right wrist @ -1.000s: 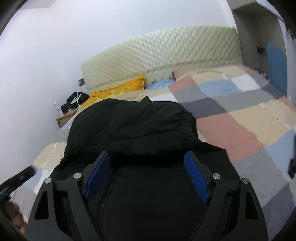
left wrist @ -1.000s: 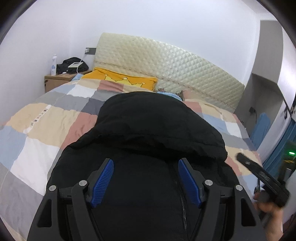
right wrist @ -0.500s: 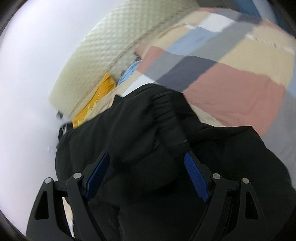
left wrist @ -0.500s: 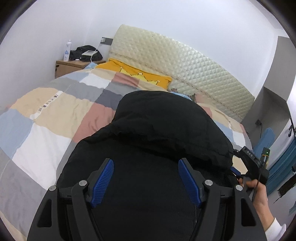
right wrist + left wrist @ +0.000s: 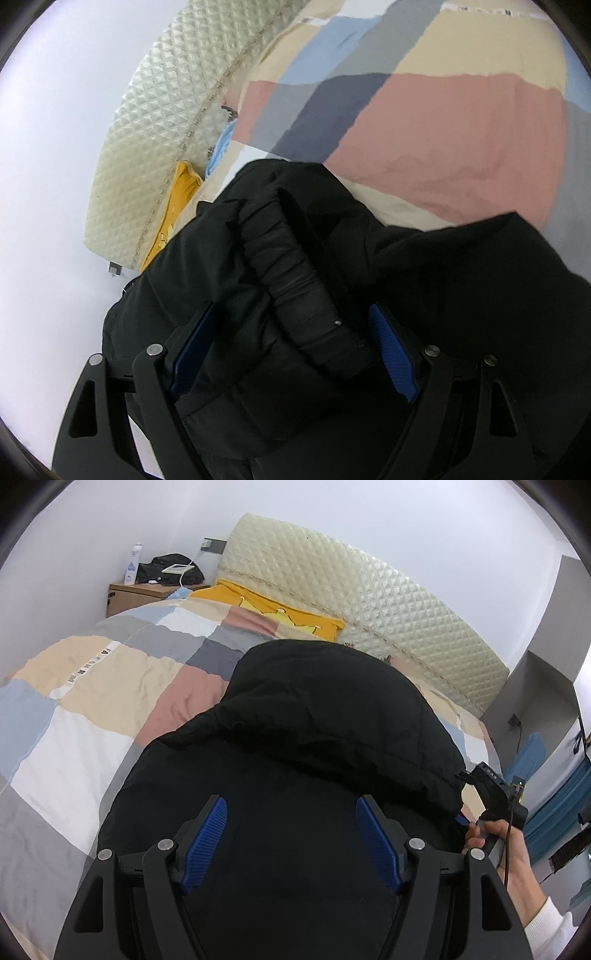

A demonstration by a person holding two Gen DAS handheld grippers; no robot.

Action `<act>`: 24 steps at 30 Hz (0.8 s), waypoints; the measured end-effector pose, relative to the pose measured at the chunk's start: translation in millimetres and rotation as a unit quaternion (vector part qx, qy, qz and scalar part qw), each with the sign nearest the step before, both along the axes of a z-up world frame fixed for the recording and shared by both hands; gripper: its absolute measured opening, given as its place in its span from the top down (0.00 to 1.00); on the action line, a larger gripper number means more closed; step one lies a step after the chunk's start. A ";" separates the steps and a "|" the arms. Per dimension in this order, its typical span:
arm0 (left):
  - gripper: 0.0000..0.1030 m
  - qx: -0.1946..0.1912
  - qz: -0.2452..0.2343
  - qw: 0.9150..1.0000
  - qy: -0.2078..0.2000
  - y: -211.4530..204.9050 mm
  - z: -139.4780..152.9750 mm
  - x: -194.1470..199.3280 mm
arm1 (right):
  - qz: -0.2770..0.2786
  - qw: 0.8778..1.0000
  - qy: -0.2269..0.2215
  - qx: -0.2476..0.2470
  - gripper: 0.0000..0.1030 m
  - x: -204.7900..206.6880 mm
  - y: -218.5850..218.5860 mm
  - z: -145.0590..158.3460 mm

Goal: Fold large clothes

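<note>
1. A puffy black jacket [image 5: 314, 738] lies on the patchwork quilt [image 5: 85, 686] by the quilted headboard [image 5: 369, 602].
2. The left gripper [image 5: 291, 834] is spread wide above it.
3. The right gripper [image 5: 291, 347] straddles the ribbed cuff [image 5: 295, 280], blue ridged pads wide.

One black jacket [image 5: 314, 757], one bed [image 5: 92, 701], one yellow pillow [image 5: 273, 609], one nightstand [image 5: 136, 594], one bottle [image 5: 133, 564], two claws.
</note>
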State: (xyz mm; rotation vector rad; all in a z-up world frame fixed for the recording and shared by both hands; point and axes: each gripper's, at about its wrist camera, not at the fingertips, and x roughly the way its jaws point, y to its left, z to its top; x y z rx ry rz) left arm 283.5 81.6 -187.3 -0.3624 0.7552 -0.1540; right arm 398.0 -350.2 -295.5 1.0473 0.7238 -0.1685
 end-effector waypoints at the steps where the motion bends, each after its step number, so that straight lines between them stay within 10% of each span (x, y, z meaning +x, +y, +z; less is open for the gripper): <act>1: 0.30 0.005 -0.002 1.000 0.001 -1.2 -0.8 -0.1 | -0.004 1.000 0.010 0.006 0.19 -1.8 -0.6 -2.6; 15: 0.30 0.022 -0.017 1.000 0.005 -9.7 -6.7 -0.7 | -0.002 0.994 -0.034 0.106 0.19 -11.7 -1.7 -23.5; 24: 0.30 0.019 -0.020 0.999 -0.022 -9.3 -1.7 -6.6 | 0.025 0.996 -0.068 -0.046 0.75 14.5 10.7 50.3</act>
